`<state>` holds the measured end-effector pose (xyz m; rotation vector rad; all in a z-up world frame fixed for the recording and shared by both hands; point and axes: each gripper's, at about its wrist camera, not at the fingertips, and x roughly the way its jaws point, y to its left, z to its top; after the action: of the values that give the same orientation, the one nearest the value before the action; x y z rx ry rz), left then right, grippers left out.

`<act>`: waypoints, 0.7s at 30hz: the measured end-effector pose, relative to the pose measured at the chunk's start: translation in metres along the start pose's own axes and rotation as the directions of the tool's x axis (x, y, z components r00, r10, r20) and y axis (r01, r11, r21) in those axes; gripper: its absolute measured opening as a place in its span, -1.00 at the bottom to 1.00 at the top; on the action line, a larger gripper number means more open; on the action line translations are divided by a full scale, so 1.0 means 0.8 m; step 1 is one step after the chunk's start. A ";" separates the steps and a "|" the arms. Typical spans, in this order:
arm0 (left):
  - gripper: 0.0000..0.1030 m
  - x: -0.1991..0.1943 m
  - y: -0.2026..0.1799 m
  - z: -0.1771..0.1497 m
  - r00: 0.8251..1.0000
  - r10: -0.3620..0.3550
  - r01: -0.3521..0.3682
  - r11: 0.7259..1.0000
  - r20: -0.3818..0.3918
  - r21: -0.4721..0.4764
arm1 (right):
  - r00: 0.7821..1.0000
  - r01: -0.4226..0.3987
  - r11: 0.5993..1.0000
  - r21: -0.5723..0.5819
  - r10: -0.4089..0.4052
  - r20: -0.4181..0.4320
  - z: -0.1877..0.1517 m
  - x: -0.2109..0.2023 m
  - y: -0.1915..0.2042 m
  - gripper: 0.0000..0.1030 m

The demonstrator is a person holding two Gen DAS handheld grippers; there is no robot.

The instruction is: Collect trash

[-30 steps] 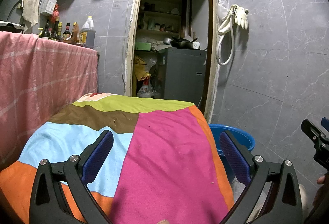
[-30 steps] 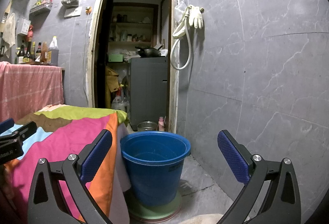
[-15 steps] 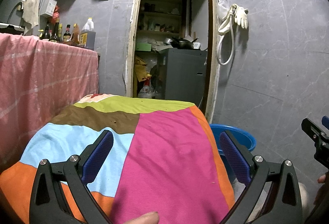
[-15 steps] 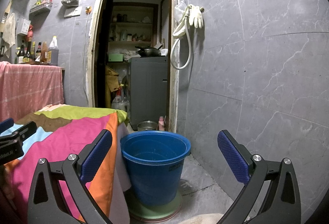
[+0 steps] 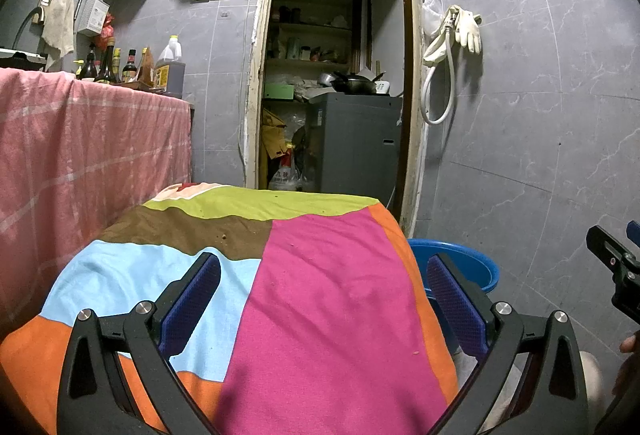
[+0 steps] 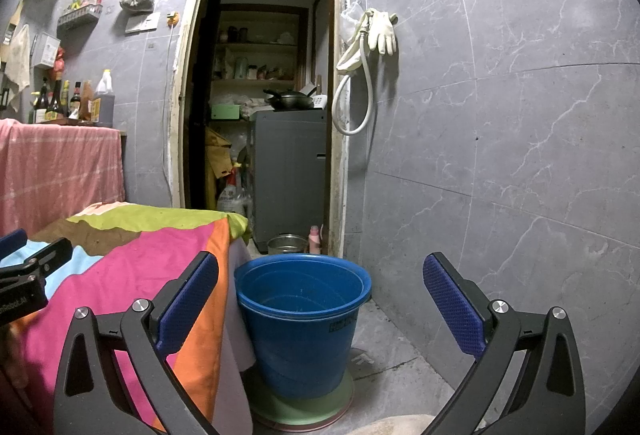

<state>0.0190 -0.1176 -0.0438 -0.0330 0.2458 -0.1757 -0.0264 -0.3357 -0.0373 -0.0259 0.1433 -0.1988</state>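
My left gripper (image 5: 322,293) hangs open over a table covered by a patchwork cloth (image 5: 312,295) of pink, light blue, brown, green and orange. Only a few tiny crumbs (image 5: 224,236) show on the cloth; no larger trash is visible. My right gripper (image 6: 320,293) is open too, held right of the table, facing a blue bucket (image 6: 304,319) on the floor. The bucket (image 5: 464,263) peeks out past the table's right edge in the left wrist view. Nothing sits between either pair of fingers. The right gripper's tip (image 5: 616,267) shows at the left view's right border.
A pink-draped counter (image 5: 92,147) with several bottles (image 5: 108,65) stands left. An open doorway (image 5: 332,83) behind the table leads to a storeroom with a grey appliance (image 6: 292,171). Grey tiled wall (image 6: 500,155) with hanging gloves and hose (image 6: 368,47) runs right. A small metal pot (image 6: 286,243) sits behind the bucket.
A fingertip that showed at the bottom edge of the left wrist view half a second ago is gone. Both grippers stay nearly still and open.
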 end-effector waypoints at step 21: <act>0.96 0.000 0.001 -0.001 1.000 0.001 -0.001 1.000 -0.002 0.000 | 1.000 0.001 1.000 0.001 -0.001 0.000 0.001 -0.001 0.001 1.00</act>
<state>0.0194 -0.1166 -0.0445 -0.0329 0.2479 -0.1746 -0.0266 -0.3346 -0.0362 -0.0253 0.1437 -0.2000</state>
